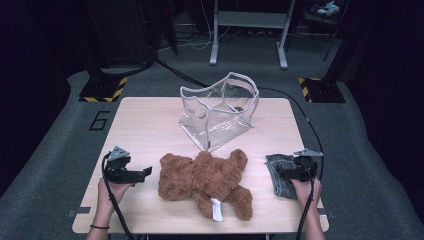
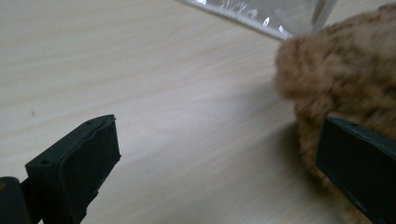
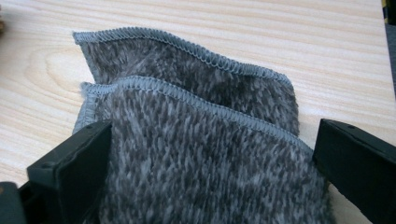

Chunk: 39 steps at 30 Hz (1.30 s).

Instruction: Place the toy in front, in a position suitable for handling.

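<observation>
A brown teddy bear [image 1: 205, 182] lies on its side in the middle of the near half of the light wooden counter [image 1: 145, 125], with a white tag [image 1: 216, 210] showing at its lower end. Behind it, toward the far edge, a clear plastic bag [image 1: 220, 111] with pale trim stands open, its near corner just beside the bear.

The left gripper [image 1: 142, 174] is held low at the left of the counter, just beside the bear's left end. In the left gripper view its jaws are spread wide over bare wood; the right jaw sits against the bear's fur [image 2: 341, 79] and the left jaw stands clear, with the bag's edge [image 2: 261, 16] at the top of that view.

The right gripper [image 1: 282, 172] is at the right of the counter, over a folded grey cloth [image 1: 281, 172] that lies near the right edge, apart from the bear. In the right gripper view the jaws are also wide apart, one on each side of the cloth [image 3: 205, 140], whose two stitched layers lie between them. Whether the jaws touch the cloth cannot be told.
</observation>
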Motion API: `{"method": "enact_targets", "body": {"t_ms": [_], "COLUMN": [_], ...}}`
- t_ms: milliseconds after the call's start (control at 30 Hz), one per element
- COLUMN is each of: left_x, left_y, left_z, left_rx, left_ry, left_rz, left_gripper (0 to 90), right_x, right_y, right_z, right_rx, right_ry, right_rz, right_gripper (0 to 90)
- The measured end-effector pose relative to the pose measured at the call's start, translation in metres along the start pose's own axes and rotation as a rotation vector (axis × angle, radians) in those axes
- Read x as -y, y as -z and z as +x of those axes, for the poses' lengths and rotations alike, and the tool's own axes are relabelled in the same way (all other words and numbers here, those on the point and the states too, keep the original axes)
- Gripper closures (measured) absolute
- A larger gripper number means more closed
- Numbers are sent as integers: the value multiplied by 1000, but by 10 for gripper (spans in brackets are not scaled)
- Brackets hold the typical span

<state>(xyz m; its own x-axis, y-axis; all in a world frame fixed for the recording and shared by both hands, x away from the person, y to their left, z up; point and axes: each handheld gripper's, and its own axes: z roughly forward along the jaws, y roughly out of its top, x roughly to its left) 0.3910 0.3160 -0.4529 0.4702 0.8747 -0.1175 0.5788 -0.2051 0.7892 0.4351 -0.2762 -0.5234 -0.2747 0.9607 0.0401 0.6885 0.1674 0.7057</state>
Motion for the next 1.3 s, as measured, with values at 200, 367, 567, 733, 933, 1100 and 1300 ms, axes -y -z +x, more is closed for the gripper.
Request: {"method": "enact_targets", "body": {"t_ms": [200, 367, 567, 733, 933, 1100, 1300], "left_x": [-41, -75, -107, -125, -145, -159, -170], "left_y": [-1, -6, -19, -37, -61, -75, -91], "left_z": [-17, -30, -45, -54, -66, -77, -87], "left_rx": [18, 35, 49, 64, 120, 135, 127], "left_ry": [-67, -109, -154, -162, -167, -181, -187], "left_rz": [-10, -16, -14, 5, 24, 37, 38], "left_gripper": [0, 0, 0, 0, 18, 33, 45], "right_x": [0, 1, 1, 1, 1, 1, 1], "right_y": [0, 0, 0, 0, 0, 0, -1], "right_z": [0, 1, 1, 1, 1, 1, 1], "right_rx": [-3, -2, -2, -2, -1, -1, 2], "right_ry": [-11, -16, -17, -18, -17, -16, -10], "right_rz": [0, 0, 1, 0, 0, 0, -3], "right_gripper": [3, 3, 3, 3, 3, 4, 7]}}
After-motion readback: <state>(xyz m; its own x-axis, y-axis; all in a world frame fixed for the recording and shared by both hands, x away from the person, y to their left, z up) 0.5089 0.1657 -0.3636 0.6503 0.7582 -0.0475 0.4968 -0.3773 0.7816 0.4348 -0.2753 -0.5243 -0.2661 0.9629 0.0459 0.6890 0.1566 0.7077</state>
